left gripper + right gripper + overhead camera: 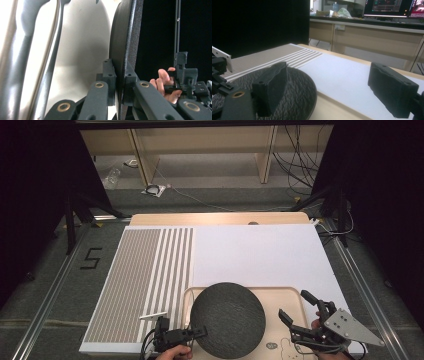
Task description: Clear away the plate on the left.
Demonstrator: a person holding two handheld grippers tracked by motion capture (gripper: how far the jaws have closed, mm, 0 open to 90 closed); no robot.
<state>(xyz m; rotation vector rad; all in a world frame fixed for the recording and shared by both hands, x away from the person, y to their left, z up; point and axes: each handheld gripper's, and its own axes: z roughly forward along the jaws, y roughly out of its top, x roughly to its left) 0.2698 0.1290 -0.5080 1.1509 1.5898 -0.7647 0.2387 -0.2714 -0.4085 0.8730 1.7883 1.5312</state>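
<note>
Dark grey, rough-textured round plate (228, 319) sits in the pale beige tray (285, 295) at the near edge of the tabletop (260, 255); it covers most of the tray's left and middle. The tray's right part is bare apart from a small printed mark and line drawing near its front rim.

Far left: brown-and-white striped mat (142, 280) lying flat, its right edge just beside the tray. A small white strip (153, 315) rests on the mat's near corner.

Left tool (200, 332), held by a hand (175, 353) at the bottom edge, meets the plate at its left rim. In the left gripper view the jaws are pinching the plate (125, 42) by its edge, one pad on each face, pressed tight against the thin rim. The plate's underside looks lifted a little off the tray (82, 45) on that side; how far, I cannot tell.

Right: right tool (295, 307) stands over the bare right end of the tray, jaws spread wide with nothing between them. It sits just beside the plate's right rim, apart from it. In the right gripper view the plate (297, 85) lies low left behind the left jaw, white tabletop sheet (342, 75) between the two jaws.
</note>
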